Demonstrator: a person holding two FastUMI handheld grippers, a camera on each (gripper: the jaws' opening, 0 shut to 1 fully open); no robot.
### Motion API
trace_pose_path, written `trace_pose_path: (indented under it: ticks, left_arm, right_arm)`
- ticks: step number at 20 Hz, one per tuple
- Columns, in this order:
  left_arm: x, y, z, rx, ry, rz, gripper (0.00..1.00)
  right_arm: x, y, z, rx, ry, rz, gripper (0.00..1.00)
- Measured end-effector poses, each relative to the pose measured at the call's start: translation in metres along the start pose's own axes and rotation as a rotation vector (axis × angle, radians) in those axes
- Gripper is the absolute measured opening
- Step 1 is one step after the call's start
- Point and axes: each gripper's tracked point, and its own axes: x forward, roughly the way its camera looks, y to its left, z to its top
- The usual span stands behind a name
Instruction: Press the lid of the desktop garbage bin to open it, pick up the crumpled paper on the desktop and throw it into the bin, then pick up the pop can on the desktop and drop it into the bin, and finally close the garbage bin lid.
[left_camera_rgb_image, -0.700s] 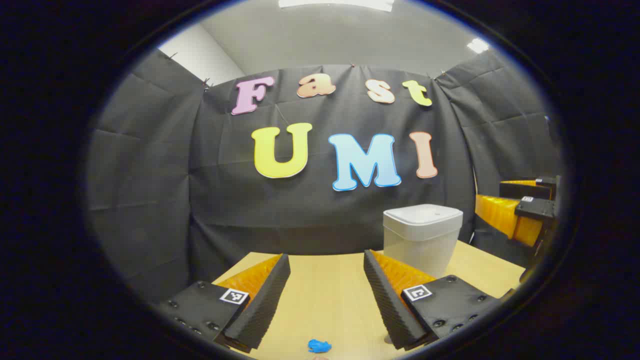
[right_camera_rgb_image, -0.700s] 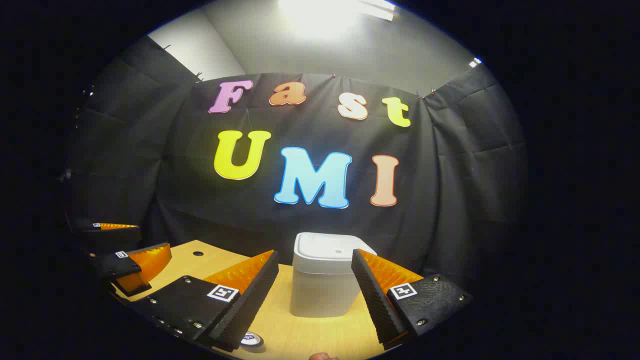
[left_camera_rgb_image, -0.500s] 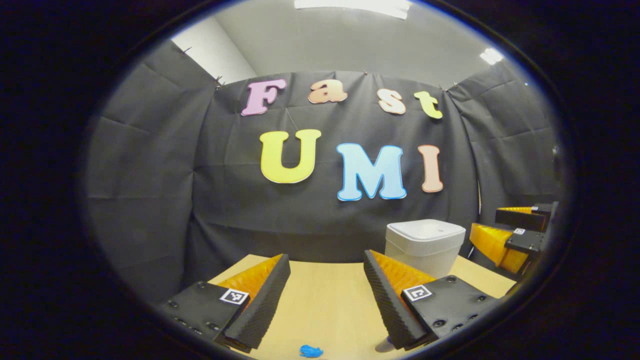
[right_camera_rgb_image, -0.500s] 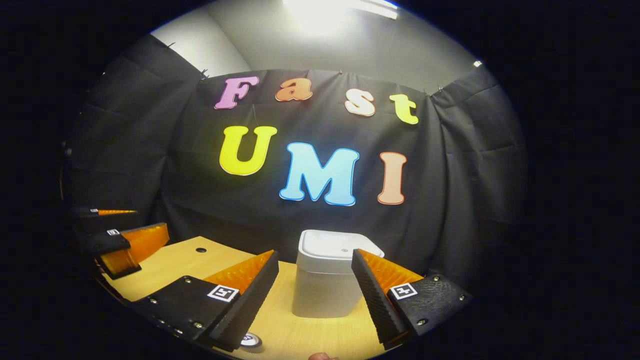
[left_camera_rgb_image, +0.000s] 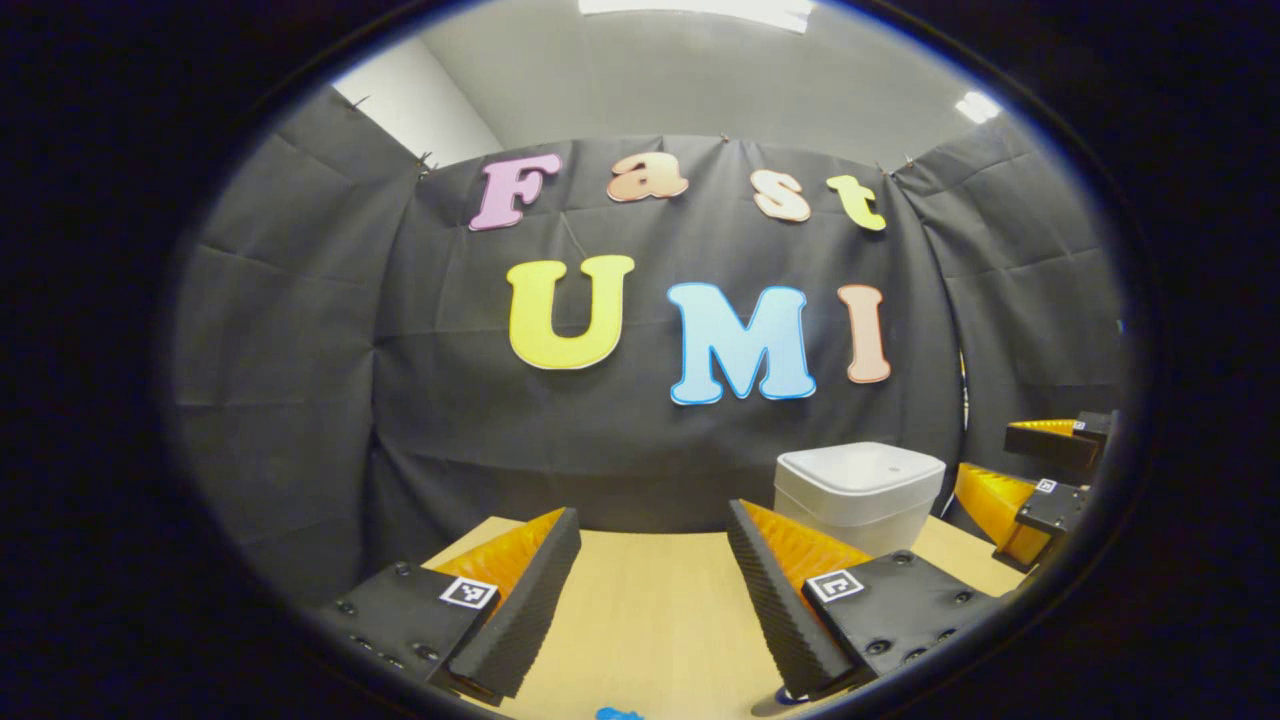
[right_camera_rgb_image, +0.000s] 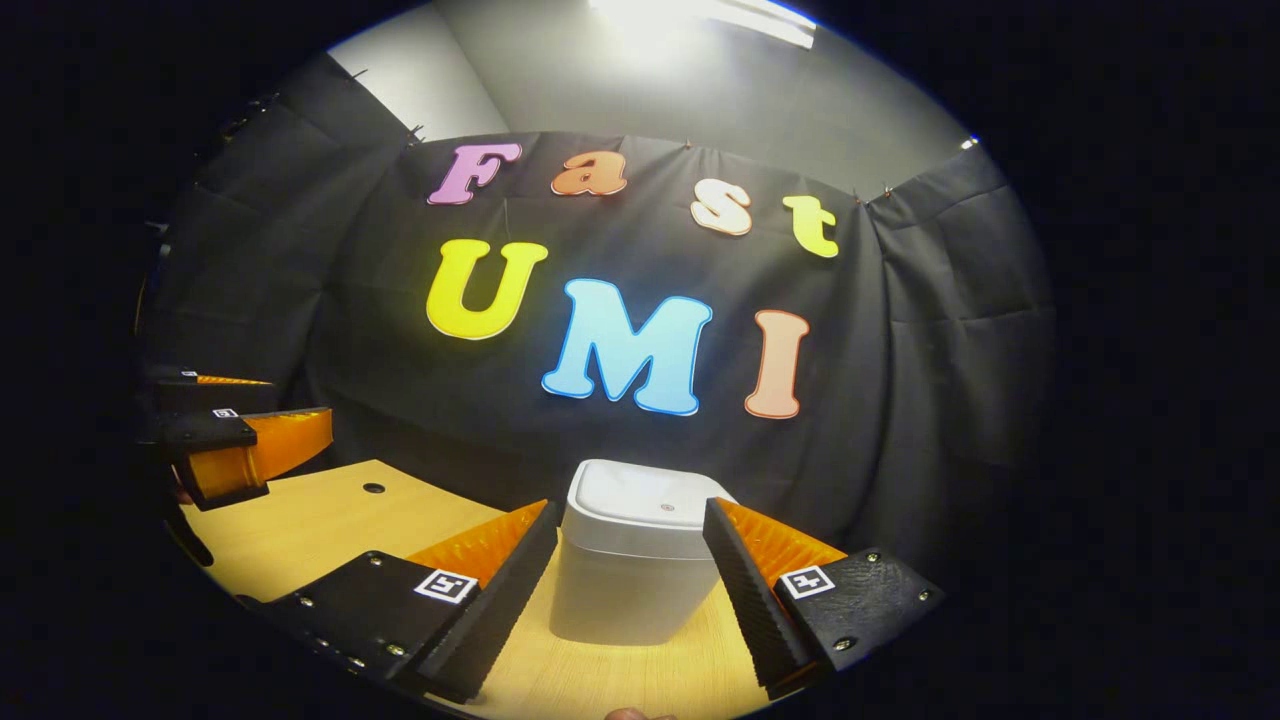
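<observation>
A white desktop bin (right_camera_rgb_image: 630, 565) with its lid (right_camera_rgb_image: 645, 505) down stands on the wooden table (right_camera_rgb_image: 320, 520), straight ahead of my right gripper (right_camera_rgb_image: 620, 600). That gripper is open and empty, with the bin seen between its fingers but farther off. In the left gripper view the same bin (left_camera_rgb_image: 858, 495) sits at the right. My left gripper (left_camera_rgb_image: 650, 600) is open over bare table, holding nothing. A blue crumpled scrap (left_camera_rgb_image: 618, 713) peeks in at the bottom edge of the left gripper view.
The right gripper (left_camera_rgb_image: 1040, 480) appears at the far right of the left gripper view, beside the bin. The left gripper (right_camera_rgb_image: 235, 445) appears at the far left of the right gripper view, above the table. A small round hole (right_camera_rgb_image: 373, 488) marks the tabletop. Black cloth walls close the back and sides.
The right gripper has moved closer to the bin, which is now centred between its fingers. The round can top has left its view. The blue scrap has slid to the left view's bottom edge.
</observation>
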Motion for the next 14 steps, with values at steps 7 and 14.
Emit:
trace_pose_path:
  ticks: [7,14]
  left_arm:
    - [0.010,-0.006,-0.007,-0.006,0.012,-0.025,1.00]
    - [0.008,0.000,-0.009,0.004,0.015,-0.030,1.00]
  right_arm:
    - [0.016,-0.004,-0.003,0.010,0.007,-0.033,0.93]
    - [0.024,-0.004,-0.007,0.063,0.026,-0.042,0.63]
